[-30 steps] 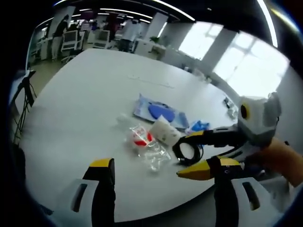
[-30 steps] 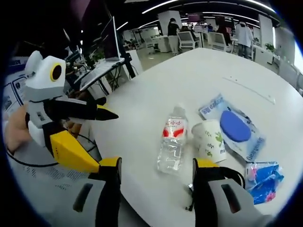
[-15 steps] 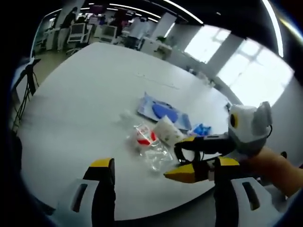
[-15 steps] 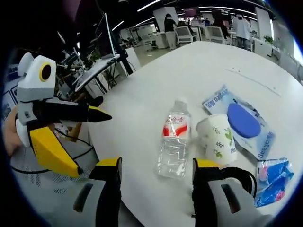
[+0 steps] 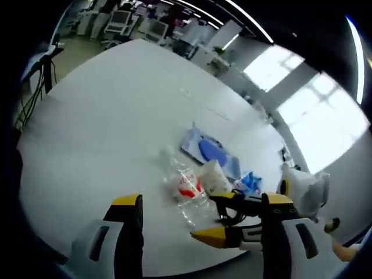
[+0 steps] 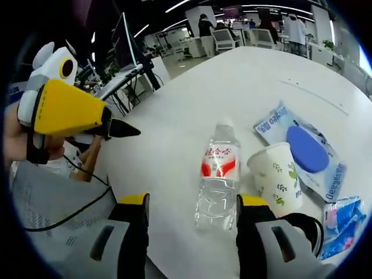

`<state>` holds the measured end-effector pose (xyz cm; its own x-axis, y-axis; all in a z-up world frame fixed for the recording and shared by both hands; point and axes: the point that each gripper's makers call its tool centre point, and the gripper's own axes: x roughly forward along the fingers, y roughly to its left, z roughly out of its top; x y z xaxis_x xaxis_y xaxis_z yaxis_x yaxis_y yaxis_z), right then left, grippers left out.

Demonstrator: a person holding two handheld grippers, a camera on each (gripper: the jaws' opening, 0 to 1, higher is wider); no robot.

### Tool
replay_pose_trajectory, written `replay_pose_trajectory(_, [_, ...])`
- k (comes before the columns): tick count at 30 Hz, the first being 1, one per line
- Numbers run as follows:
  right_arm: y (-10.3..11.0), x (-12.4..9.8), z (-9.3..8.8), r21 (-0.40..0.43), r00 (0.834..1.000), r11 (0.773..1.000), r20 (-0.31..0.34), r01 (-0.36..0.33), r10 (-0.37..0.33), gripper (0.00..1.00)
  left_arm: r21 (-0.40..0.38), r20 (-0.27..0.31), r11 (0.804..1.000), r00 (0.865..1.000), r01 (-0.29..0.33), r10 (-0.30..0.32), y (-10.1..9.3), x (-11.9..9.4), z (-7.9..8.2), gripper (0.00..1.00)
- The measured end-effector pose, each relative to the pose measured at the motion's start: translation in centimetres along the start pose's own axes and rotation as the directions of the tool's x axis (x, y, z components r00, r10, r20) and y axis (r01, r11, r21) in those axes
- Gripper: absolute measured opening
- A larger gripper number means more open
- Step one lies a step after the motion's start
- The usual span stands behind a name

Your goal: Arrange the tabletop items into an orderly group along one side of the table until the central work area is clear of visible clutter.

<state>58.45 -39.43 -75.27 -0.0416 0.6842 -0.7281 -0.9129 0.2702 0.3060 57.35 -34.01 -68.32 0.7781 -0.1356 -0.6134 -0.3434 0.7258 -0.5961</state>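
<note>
A clear water bottle lies flat on the white table, apparently empty, touching a paper cup tipped beside a blue wipes packet; all sit near the table's edge, with broad bare tabletop beyond. The right gripper and left gripper both gape wide, holding nothing.

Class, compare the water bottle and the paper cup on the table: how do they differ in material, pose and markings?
The bottle is clear plastic; the cup is opaque white paper. The bottle lies on its side; the cup stands tilted in the right gripper view, its open mouth up. The bottle has a red and white label; the cup has small green leaf prints. The bottle is longer and slimmer, the cup shorter and wider. Both rest side by side on the white table.
</note>
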Motion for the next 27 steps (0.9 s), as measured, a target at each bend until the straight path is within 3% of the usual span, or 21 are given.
replay_pose_trajectory(4, [-0.2, 0.5, 0.2, 0.012, 1.0, 1.0, -0.002, 0.007, -0.007, 0.58, -0.007, -0.009, 1.0, 1.0, 0.003, -0.003, -0.2, 0.6, 0.1, 0.79])
replay_pose_trajectory(7, [-0.9, 0.8, 0.5, -0.037, 0.998, 0.998, 0.002, 0.056, -0.056, 0.58, -0.018, -0.022, 1.0, 1.0, 0.004, -0.005, -0.3, 1.1, -0.2, 0.79])
replay_pose_trajectory(11, [-1.2, 1.7, 0.6, -0.051, 0.997, 0.996, -0.004, 0.072, -0.072, 0.58, -0.125, -0.016, 0.992, 1.0, 0.01, -0.012, -0.5, 1.6, -0.2, 0.79])
replay_pose_trajectory(17, [-1.9, 2.7, 0.8, -0.058, 0.995, 0.994, 0.0, 0.097, -0.097, 0.57, -0.13, -0.009, 0.991, 1.0, 0.005, -0.006, 0.0, 2.3, 1.1, 0.78])
replay_pose_trajectory(20, [-2.6, 2.9, 1.2, -0.101, 0.988, 0.983, 0.017, 0.153, -0.152, 0.56, -0.135, -0.01, 0.991, 1.0, -0.002, 0.001, 0.3, 2.5, 1.4, 0.78])
replay_pose_trajectory(27, [-3.2, 4.1, 0.7, -0.107, 0.986, 0.981, -0.01, 0.163, -0.165, 0.55, -0.164, -0.012, 0.986, 1.0, -0.029, 0.027, 1.2, 3.0, 1.5, 0.79])
